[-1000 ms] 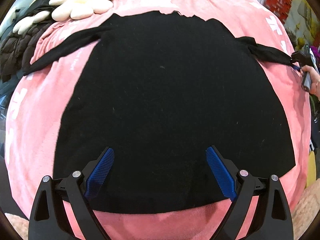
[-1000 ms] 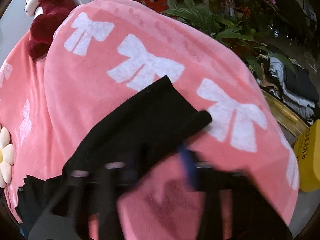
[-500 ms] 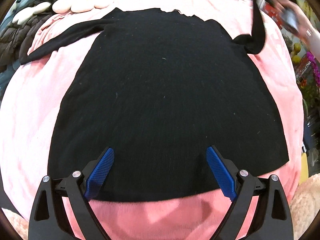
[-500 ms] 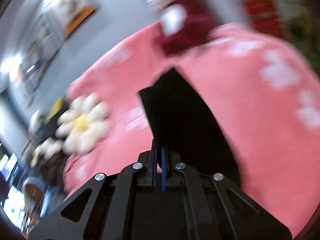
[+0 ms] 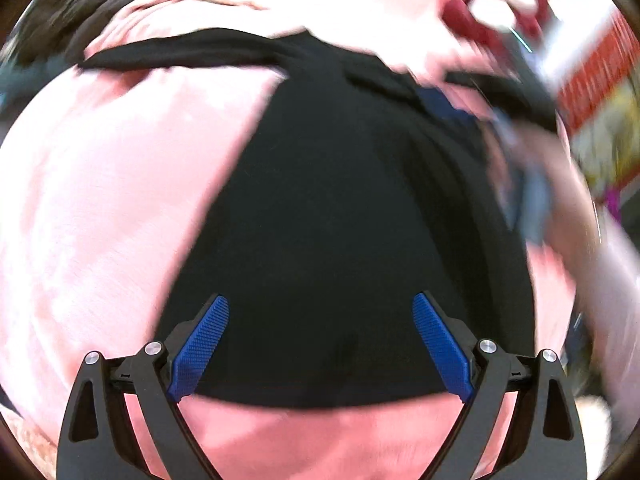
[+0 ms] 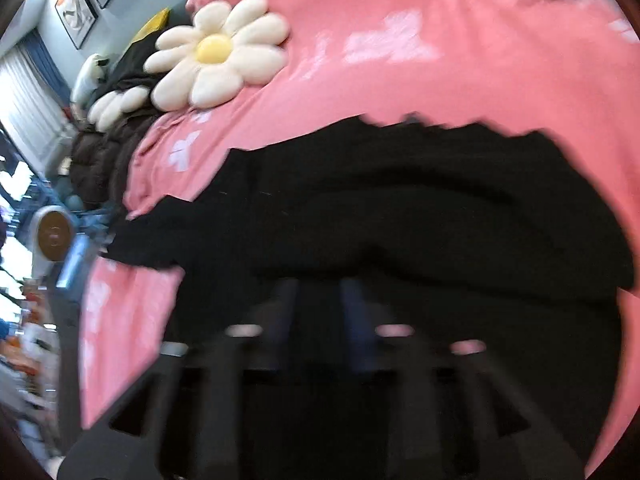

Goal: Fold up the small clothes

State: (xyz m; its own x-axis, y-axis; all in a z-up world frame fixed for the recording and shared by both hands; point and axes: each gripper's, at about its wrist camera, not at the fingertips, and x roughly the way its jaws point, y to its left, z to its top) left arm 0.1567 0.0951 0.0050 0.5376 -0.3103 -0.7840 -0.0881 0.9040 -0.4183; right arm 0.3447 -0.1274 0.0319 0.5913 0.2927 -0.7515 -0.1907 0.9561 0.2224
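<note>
One black top (image 5: 340, 208) flat on pink blanket (image 5: 100, 200), left gripper (image 5: 320, 344) agape — empty, right gripper's (image 6: 316, 312) grip blurred — unclear.

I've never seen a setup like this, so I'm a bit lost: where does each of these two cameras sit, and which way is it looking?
Left wrist view: sits on the left gripper, looking forward over a black shirt on a pink blanket; both blue fingers show, spread apart, and the person's blurred right arm at the right.
Right wrist view: sits on the right gripper, looking across the shirt toward a flower cushion; its fingers are blurred.
Shared: the shirt and blanket.
</note>
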